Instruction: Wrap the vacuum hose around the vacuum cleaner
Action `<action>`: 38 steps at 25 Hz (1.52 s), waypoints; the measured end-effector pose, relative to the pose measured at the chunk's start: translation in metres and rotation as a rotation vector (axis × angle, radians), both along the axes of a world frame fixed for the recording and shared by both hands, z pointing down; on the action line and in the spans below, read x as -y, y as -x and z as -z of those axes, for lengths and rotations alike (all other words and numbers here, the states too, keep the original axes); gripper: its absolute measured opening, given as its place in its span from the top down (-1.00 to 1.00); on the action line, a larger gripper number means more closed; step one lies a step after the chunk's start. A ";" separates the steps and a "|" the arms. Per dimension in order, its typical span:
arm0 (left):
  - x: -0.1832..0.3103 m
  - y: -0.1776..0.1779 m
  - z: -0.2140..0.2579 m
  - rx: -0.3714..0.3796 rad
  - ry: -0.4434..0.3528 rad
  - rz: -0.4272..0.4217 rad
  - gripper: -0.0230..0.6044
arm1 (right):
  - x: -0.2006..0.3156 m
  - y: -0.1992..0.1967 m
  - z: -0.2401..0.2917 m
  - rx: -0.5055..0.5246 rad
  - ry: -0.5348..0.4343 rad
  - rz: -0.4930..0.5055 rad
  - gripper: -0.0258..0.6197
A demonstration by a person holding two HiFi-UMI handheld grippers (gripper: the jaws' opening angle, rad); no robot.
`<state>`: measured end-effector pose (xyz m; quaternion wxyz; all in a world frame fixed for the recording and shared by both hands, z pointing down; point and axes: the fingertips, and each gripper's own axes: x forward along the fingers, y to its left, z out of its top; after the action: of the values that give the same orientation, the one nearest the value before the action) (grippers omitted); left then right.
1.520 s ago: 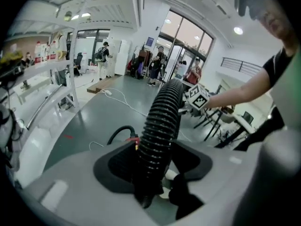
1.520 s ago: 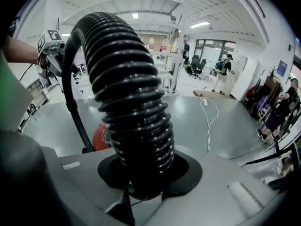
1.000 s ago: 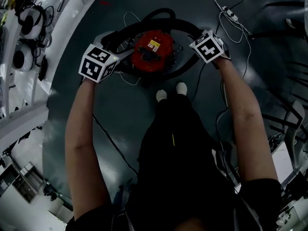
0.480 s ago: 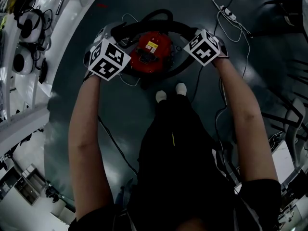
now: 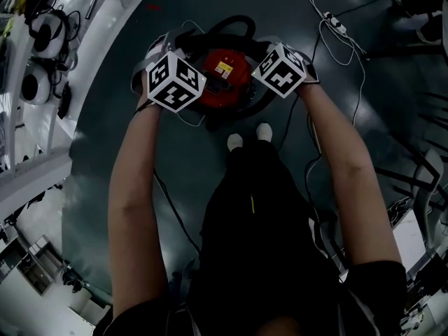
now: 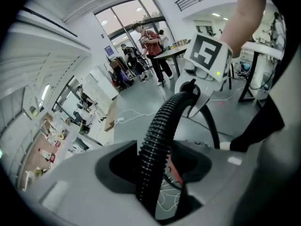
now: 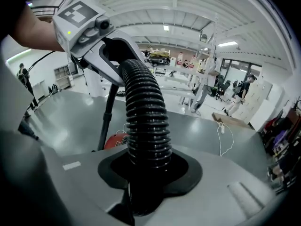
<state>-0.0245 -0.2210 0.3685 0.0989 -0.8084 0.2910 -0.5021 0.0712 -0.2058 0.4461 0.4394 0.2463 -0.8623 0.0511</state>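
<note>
Hose: spans above the vacuum cleaner; your right gripper clamps it, left gripper just closing, not yet tight.

The head view looks steeply down from above the person, past both forearms, to the floor and the vacuum cleaner just beyond the feet. The left gripper view sits close behind its own fingers, facing right. The right gripper view sits equally close behind its fingers, facing left. These two look toward each other along one stretch of hose, which all three views share.
</note>
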 end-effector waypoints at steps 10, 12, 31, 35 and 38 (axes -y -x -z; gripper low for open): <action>-0.011 0.016 0.000 0.017 0.087 0.053 0.22 | -0.016 0.018 -0.004 -0.048 0.047 0.016 0.51; -0.011 0.020 0.006 0.003 0.108 0.076 0.21 | -0.017 0.022 0.002 -0.033 0.047 -0.003 0.50; -0.013 0.030 0.058 -0.187 0.250 0.250 0.20 | -0.033 -0.008 0.000 0.047 0.116 -0.132 -0.01; -0.019 0.019 0.068 -0.166 0.277 0.208 0.20 | -0.042 -0.019 -0.014 0.078 0.182 -0.201 -0.05; -0.017 0.008 0.078 -0.168 0.273 0.194 0.20 | -0.048 -0.027 -0.026 0.035 0.207 -0.211 -0.05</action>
<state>-0.0327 -0.2038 0.2908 -0.0853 -0.8215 0.3038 -0.4750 0.0978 -0.1582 0.4717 0.4394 0.2882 -0.8293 0.1899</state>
